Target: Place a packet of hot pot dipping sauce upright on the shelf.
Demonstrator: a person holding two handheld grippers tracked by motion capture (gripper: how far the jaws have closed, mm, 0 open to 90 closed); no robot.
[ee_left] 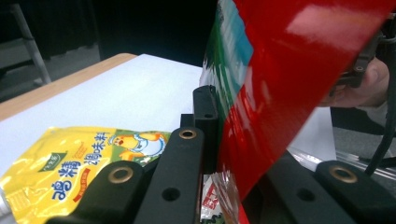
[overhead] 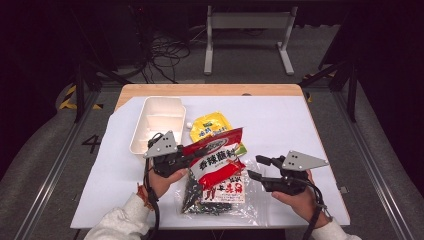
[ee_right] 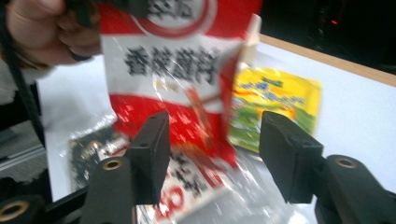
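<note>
- The left gripper [overhead: 192,152], black with a grey three-cornered plate on top, is clenched on the edge of a glossy red and white plastic snack bag with black Chinese letters [overhead: 215,160]. In the left gripper view the red bag [ee_left: 289,84] is pinched between the two black jaws and rises up to the right, above the table.
- The person's left hand [overhead: 162,181] holds this gripper from below; a light sleeve [overhead: 120,220] covers the forearm.
- The right gripper [overhead: 260,167], also black with a grey plate, has its jaws spread apart and grasps nothing. In the right gripper view the two jaws stand wide, and the red and white bag [ee_right: 177,74] hangs behind the gap between them, a little blurred.
- The person's right hand [overhead: 297,200] holds the right gripper just to the right of the bag, not touching it.
- Under the raised bag lies a clear plastic packet with dark small pieces and a red and white label [overhead: 215,197], flat on the table.
- A yellow flat pouch with green and blue print [overhead: 212,125] lies just behind the red bag; in the left gripper view it [ee_left: 84,163] lies flat on the white cover to the left of the jaws.
- A cream plastic tray with two compartments [overhead: 157,122] stands left of the yellow pouch, and a small white round thing [overhead: 188,124] lies between them.
- All things rest on a white sheet [overhead: 280,130] that covers a wooden table [overhead: 210,90].
</note>
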